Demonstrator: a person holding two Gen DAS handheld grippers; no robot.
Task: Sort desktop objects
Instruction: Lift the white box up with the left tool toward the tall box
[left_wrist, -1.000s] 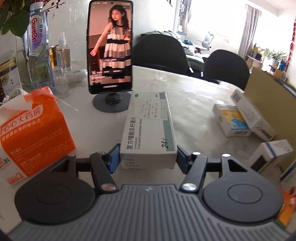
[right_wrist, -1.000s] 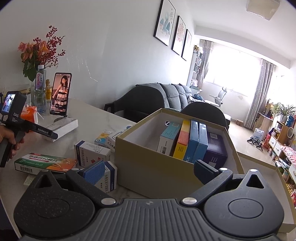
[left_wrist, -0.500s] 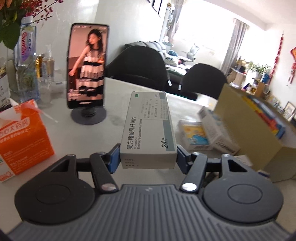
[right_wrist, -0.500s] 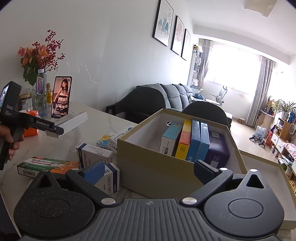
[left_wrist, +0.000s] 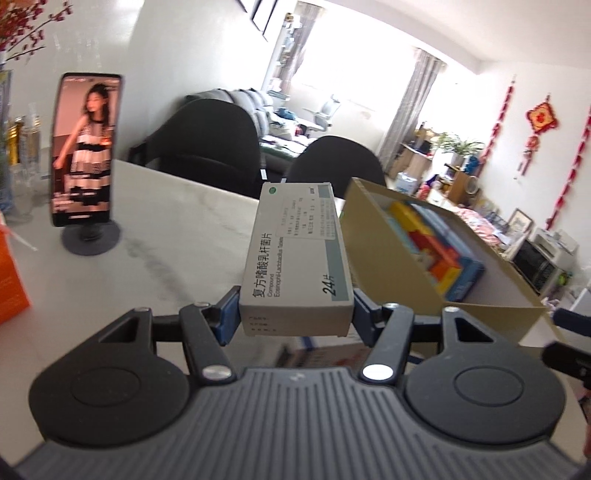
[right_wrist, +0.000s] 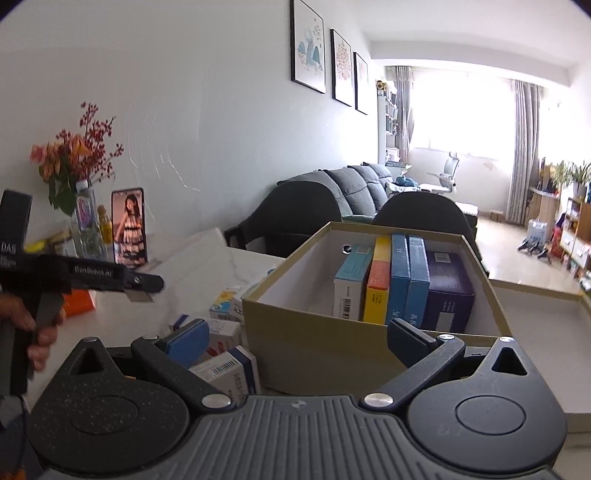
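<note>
The white medicine carton (left_wrist: 295, 254), a flat box printed with Chinese text and "24", is pinched across its near end by the left tongs (left_wrist: 295, 314), the blue pads pressing on both long sides at a middling spread that has not altered over the last second, so the hold looks steady. What has changed is where it hangs: a second ago the carton sat in front of the phone on its stand (left_wrist: 86, 155), with loose boxes spread beyond it on the counter (left_wrist: 177, 229); now it has been carried up and across, and its far end points at the near corner of the open cardboard box (left_wrist: 373, 221), whose row of upright coloured packs (left_wrist: 439, 247) shows just beyond. In the right wrist view the left tongs (right_wrist: 147, 284) are seen from the side, held in a hand (right_wrist: 33, 332) above the counter and short of that box (right_wrist: 314, 339), not yet over its rim. The right tongs (right_wrist: 295, 339) stand wide apart and empty, low before the box wall, hardly shifted. I judge the sort to be mid-transfer: the carton is lifted and nearing the box, with the drop into the free space beside the standing packs left to do, and several small boxes (right_wrist: 225, 332) waiting on the counter.
</note>
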